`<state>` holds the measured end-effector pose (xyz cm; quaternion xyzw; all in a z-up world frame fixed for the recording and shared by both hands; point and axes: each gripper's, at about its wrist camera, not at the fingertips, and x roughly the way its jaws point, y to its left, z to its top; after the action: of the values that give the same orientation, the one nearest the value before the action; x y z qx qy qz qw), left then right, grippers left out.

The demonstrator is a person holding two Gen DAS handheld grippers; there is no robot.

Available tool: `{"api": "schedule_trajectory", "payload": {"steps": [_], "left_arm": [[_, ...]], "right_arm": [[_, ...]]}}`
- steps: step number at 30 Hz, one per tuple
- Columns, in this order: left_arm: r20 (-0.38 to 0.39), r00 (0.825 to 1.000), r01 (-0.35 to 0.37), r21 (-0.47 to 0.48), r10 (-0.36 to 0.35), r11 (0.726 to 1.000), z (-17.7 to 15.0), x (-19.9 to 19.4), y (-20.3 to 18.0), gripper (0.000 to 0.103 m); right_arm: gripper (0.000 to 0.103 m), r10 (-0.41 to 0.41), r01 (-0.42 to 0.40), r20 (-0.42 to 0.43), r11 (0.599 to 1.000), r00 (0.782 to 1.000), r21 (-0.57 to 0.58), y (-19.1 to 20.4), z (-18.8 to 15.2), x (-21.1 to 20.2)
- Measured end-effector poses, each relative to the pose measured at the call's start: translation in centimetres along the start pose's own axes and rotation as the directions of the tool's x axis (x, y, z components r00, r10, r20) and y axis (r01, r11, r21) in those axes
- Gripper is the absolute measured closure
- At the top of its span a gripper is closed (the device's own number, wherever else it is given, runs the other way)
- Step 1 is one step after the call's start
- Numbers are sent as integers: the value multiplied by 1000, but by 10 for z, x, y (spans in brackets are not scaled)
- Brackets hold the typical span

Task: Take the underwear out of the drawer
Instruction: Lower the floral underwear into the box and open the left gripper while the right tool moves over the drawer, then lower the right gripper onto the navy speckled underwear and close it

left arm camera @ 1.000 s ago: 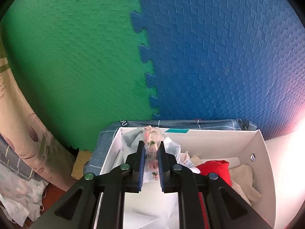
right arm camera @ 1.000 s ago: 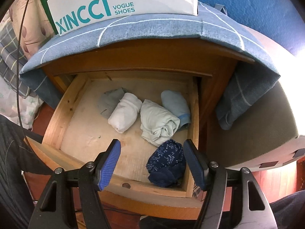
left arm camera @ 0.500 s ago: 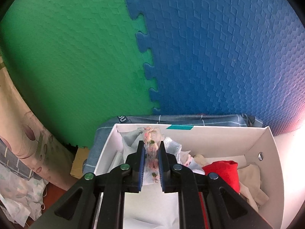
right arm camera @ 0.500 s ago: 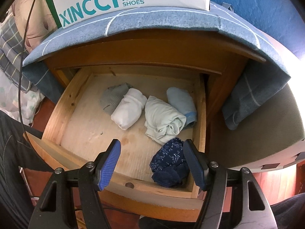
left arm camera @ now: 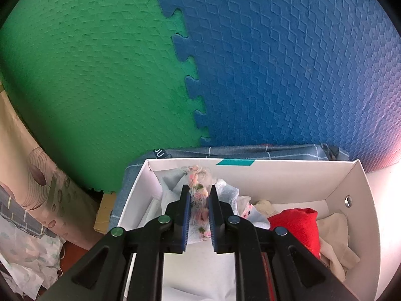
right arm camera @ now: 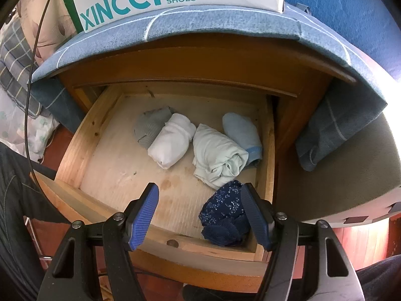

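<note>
The left gripper (left arm camera: 198,202) had its jaws clenched on a floral underwear piece (left arm camera: 199,180), held over the white box (left arm camera: 361,200). The right gripper (right arm camera: 200,215) hung with jaws spread above the drawer (right arm camera: 75,150), where soft, light rolls lay. The navy roll (right arm camera: 224,215), near right, looked squashy: pinch its bulging middle.

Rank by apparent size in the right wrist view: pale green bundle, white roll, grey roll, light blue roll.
1. Pale green bundle
2. White roll
3. Light blue roll and grey roll: alike, both partly hidden, unranked.
</note>
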<state>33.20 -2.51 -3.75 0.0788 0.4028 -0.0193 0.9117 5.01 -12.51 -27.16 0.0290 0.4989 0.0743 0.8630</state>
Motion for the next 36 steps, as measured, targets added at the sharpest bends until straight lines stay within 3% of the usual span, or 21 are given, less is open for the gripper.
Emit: {"api": "schedule_trajectory", "payload": {"steps": [7, 12, 14, 16, 17, 20, 24, 28, 31, 36], "left_arm": [[-26, 999, 23, 3, -23, 1000, 1, 4, -1, 88], [-50, 993, 104, -14, -105, 994, 1, 10, 4, 87], [-26, 996, 88, -18, -89, 996, 0, 6, 8, 68], [-17, 992, 121, -40, -122, 992, -2, 1, 16, 50], [-8, 990, 137, -60, -138, 989, -4, -4, 22, 46], [30, 985, 169, -84, -167, 982, -6, -22, 36, 46], [156, 970, 201, -95, -184, 975, -22, -72, 65, 44], [300, 940, 202, -104, -163, 974, -67, -130, 105, 22], [374, 917, 193, -113, -138, 975, -113, -158, 133, 21], [402, 912, 158, -151, -86, 976, -192, -170, 165, 21]], "right_arm": [[38, -1, 1, 4, 1000, 1000, 12, -2, 0, -1], [38, 3, -3, 5, 1000, 1000, 29, -5, 0, -3], [38, 3, -3, 2, 999, 1000, 41, -9, 0, -3], [38, 6, -6, 0, 998, 1000, 58, -13, 0, -3], [38, 8, -8, 0, 997, 1000, 71, -16, 0, -3], [38, 15, -15, 2, 994, 1000, 107, -23, 1, -4], [38, 20, -20, -1, 991, 1000, 133, -29, 0, -5], [38, 13, -9, -24, 990, 1000, 140, -32, 0, -2], [38, -1, 10, -69, 992, 998, 128, -30, 2, 7], [38, -27, 32, -123, 999, 992, 39, -14, 5, 21]]}}
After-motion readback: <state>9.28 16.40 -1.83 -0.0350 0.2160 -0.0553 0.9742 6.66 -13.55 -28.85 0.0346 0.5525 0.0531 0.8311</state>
